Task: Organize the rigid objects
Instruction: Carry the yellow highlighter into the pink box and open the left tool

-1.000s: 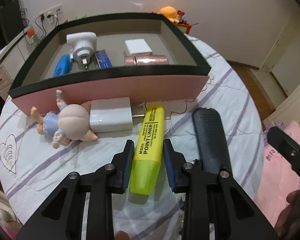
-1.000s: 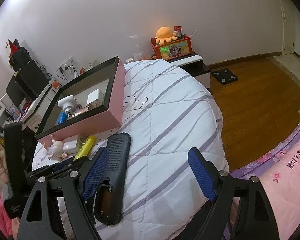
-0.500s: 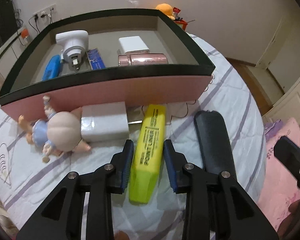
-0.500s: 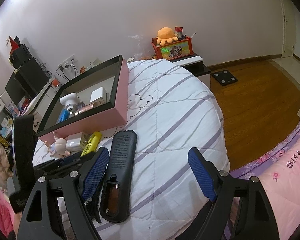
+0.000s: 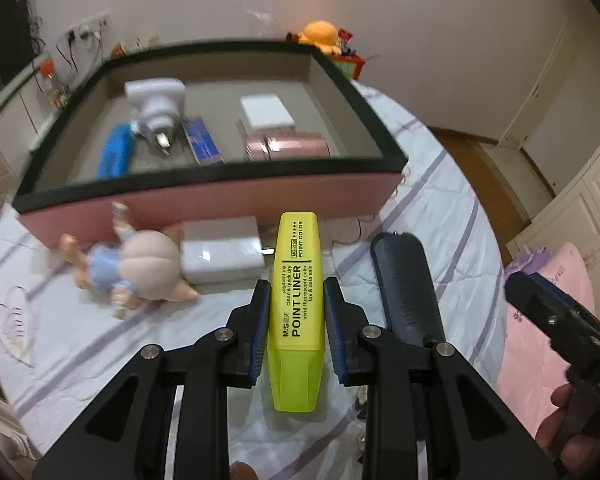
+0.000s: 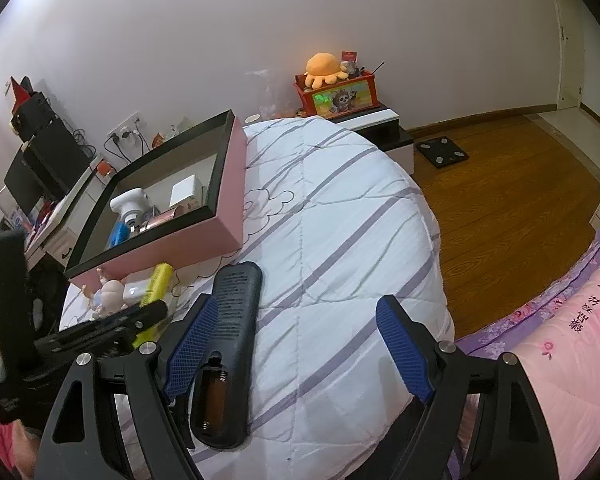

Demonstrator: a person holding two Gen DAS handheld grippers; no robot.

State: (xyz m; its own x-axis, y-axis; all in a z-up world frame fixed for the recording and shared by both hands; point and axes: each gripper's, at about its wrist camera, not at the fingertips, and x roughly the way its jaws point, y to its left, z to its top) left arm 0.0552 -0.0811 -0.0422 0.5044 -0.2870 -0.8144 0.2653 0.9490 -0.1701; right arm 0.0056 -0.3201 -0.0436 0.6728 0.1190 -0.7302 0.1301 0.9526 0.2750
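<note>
White striped quilt (image 6: pixel 340 240) — pink box (image 5: pixel 220 196) on it. Left gripper (image 5: pixel 295 328) clamps the highlighter (image 5: pixel 296 300); right gripper (image 6: pixel 296 344) gapes wide — beside the remote (image 6: pixel 230 344).

Six things are sitting in one box (image 5: pixel 204 196): one white adapter (image 5: pixel 156 100), one blue item (image 5: pixel 115 155), one blue packet (image 5: pixel 202 141), one white block (image 5: pixel 266 112), two pink cylinders (image 5: pixel 287 146). Four things are lying outside it: one highlighter (image 5: pixel 297 280), one doll (image 5: pixel 140 269), one charger (image 5: pixel 220 255), one remote (image 5: pixel 406 288).
</note>
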